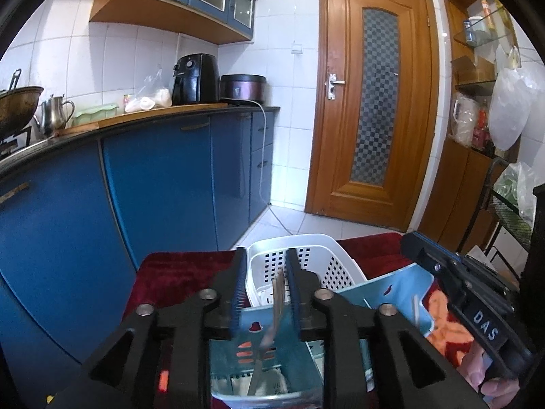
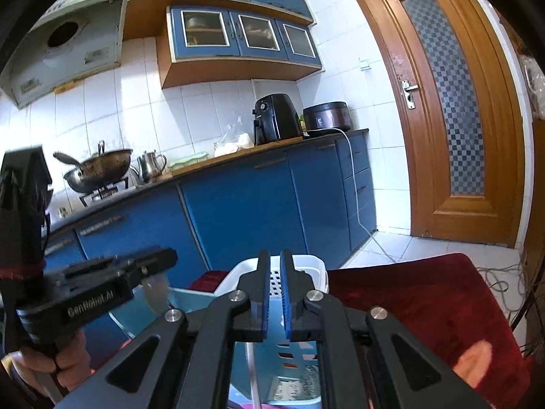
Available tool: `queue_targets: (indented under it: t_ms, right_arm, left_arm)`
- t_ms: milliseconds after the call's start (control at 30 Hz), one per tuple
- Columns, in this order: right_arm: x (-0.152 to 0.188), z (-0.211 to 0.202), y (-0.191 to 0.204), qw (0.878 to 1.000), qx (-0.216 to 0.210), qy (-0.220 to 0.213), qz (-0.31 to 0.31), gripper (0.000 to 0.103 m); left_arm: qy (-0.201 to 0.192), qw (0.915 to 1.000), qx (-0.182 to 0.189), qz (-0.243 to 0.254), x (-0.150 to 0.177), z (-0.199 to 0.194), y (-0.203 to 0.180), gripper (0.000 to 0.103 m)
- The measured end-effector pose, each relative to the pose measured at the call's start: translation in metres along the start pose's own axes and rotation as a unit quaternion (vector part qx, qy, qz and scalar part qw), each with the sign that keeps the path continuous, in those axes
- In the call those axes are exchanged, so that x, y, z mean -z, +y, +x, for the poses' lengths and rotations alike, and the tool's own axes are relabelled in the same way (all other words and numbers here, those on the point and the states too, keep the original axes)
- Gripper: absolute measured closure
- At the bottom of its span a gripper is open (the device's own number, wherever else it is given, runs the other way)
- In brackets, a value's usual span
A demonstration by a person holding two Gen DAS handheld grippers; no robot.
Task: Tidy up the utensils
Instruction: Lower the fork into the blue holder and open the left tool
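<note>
So the left gripper [image 1: 264,289] has its jaws apart, and there's a blurry fork [image 1: 276,293] right in the gap, tines up toward the far side. It looks loose to me rather than pinched, like it's dropping, but the blur makes that a guess. Below it is the teal basket [image 1: 289,351], and a thin handle shows inside it in the right wrist view too. The right gripper [image 2: 275,293] has its jaws nearly together with a narrow gap and nothing between them that I can see.

Just beyond the teal one is a white basket [image 1: 340,262], something pale inside, can't tell what. Both sit on a red cloth [image 2: 425,300].

Progress-wise: at least one utensil in, this fork about there. How many are left, no idea.
</note>
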State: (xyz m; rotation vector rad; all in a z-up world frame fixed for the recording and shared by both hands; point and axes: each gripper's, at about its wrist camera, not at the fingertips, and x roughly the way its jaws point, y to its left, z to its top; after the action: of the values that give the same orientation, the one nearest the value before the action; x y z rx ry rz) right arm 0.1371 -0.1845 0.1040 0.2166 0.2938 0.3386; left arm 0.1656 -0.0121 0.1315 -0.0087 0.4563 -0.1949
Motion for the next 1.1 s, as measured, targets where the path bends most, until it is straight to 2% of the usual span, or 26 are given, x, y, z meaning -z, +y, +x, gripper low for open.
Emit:
queue_targets:
  t_ms: [133,200,300,367,500,800,1100]
  right_arm:
    - [0.000,-0.002,-0.003,1.000,-0.004,0.008,0.013,0.096]
    - [0.000,-0.005,-0.005,1.000,-0.010,0.019,0.022,0.095]
    - [0.000,-0.010,-0.008,0.998,-0.020,0.046,0.029,0.095]
    - [0.002,-0.016,-0.007,0.998,-0.018,0.061,0.022,0.093]
    - [0.006,-0.030,-0.004,0.997,-0.021,0.079,0.010,0.080]
    - [0.031,-0.048,0.007,0.991,-0.006,0.132,-0.022,0.079]
    - [0.056,-0.039,0.013,0.981,0.014,0.190,-0.046,0.079]
  left_arm:
    - [-0.004,1.0000,-0.002,0.007,0.000,-0.009,0.000,0.067]
    - [-0.002,0.9999,-0.001,0.010,0.000,-0.012,0.000,0.062]
    - [-0.001,0.9999,0.001,0.012,0.000,-0.019,-0.001,0.060]
    - [0.002,1.0000,0.001,0.009,0.000,-0.024,-0.001,0.059]
    - [0.012,0.9999,0.009,-0.002,0.002,-0.033,0.002,0.059]
    - [0.029,0.9993,0.016,-0.019,0.019,-0.059,0.008,0.059]
    - [0.052,0.9980,0.017,-0.032,0.042,-0.072,0.013,0.059]
